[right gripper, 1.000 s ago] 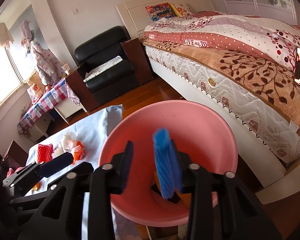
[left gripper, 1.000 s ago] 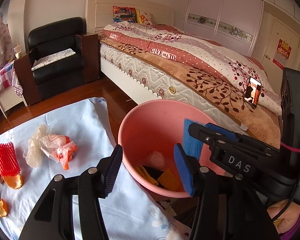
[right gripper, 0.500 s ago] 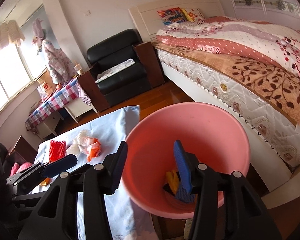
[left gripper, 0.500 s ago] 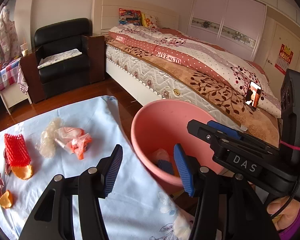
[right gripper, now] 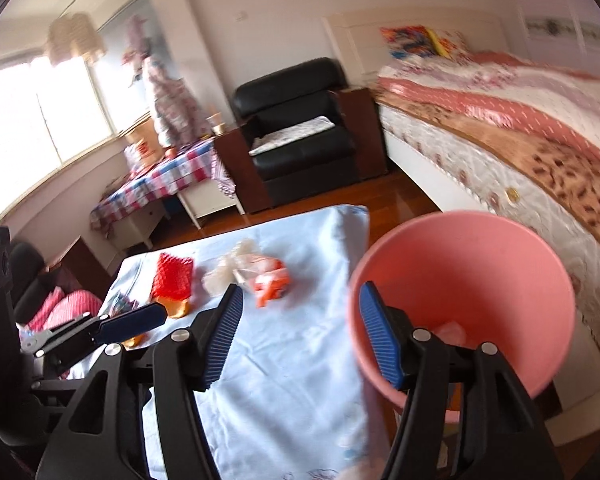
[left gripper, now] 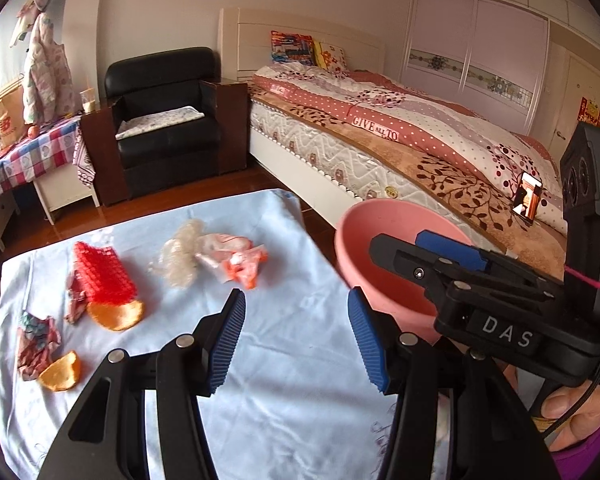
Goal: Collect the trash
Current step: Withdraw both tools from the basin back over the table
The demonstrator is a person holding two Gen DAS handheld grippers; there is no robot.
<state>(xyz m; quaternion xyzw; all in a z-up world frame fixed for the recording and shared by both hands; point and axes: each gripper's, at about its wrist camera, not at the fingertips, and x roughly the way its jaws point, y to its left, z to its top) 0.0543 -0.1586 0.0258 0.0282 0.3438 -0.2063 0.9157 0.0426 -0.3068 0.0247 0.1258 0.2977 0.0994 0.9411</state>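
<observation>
Left gripper [left gripper: 296, 340], jaws apart and empty, above the light-blue cloth [left gripper: 300, 380]. Pink bucket [left gripper: 363, 248] stands off the cloth's right edge; red foam net [left gripper: 102, 274] lies near its left edge.

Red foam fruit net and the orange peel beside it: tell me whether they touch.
Touching. In the left wrist view the red foam fruit net lies with its lower edge overlapping the orange peel, with no cloth showing between them.

I see the bucket [left gripper: 363, 240] just off the right edge of the table [left gripper: 292, 360]. Left of the bucket, on the table, lie a plastic wrapper [left gripper: 236, 258], a foam net [left gripper: 102, 276] and peel pieces [left gripper: 116, 314]. Behind the bucket stands the bed [left gripper: 399, 148].
</observation>
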